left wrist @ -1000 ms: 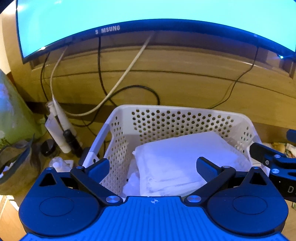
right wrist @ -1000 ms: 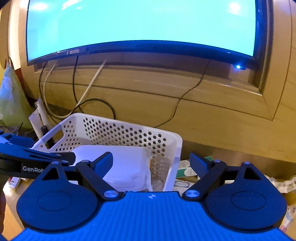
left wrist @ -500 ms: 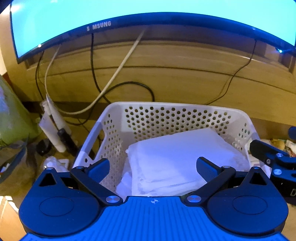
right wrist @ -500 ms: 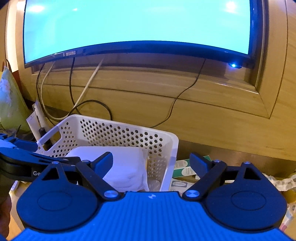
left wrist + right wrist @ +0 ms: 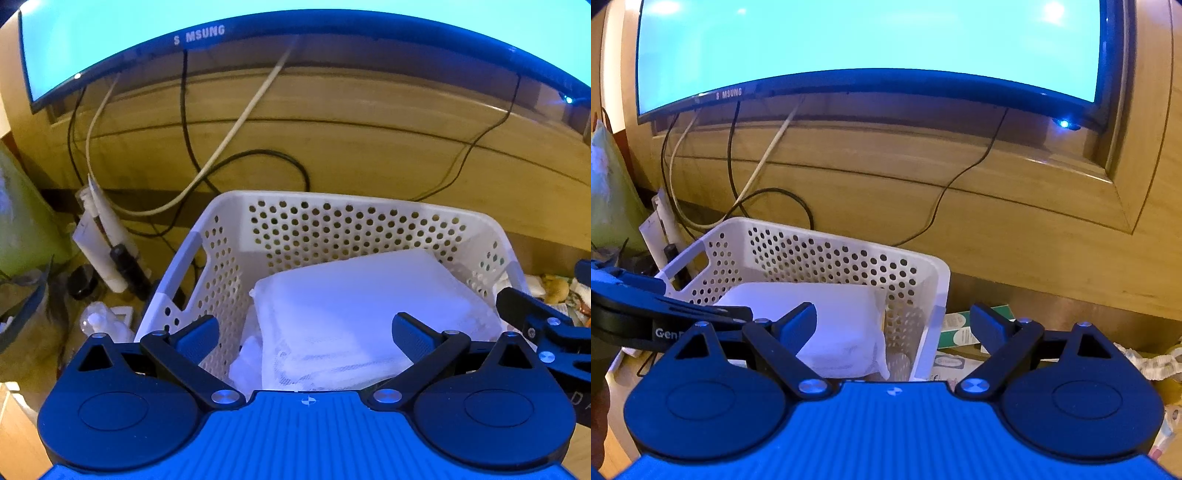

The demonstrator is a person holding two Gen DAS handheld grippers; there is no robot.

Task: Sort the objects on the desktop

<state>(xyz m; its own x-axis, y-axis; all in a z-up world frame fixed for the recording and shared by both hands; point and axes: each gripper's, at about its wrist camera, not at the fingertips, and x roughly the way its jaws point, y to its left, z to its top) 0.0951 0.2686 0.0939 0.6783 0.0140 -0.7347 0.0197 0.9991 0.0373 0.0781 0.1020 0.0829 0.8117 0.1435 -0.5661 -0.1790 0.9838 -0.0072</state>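
While both grippers hang over the desk, neither one has anything in it. The left gripper (image 5: 304, 334) has its jaws spread wide apart, hovering right above the near edge of the white basket (image 5: 236, 236) and looking down into it. Inside the basket sits a white packet (image 5: 362, 295) in a clear wrapper, lying flat and filling most of the floor, with something small and white crumpled just beside its left edge. The right gripper (image 5: 894, 323) is spread wide too, with nothing between the fingers; it straddles the basket's right-hand corner (image 5: 938, 280), so one finger is over the packet (image 5: 842, 317) and the other over some green and white boxes (image 5: 956, 332) lying on the desk just outside the basket. Behind it all is a wooden wall panel with a lit monitor (image 5: 868, 37) and a few cables (image 5: 229, 136) dangling down. A white power strip (image 5: 107, 236) leans to the basket's left.
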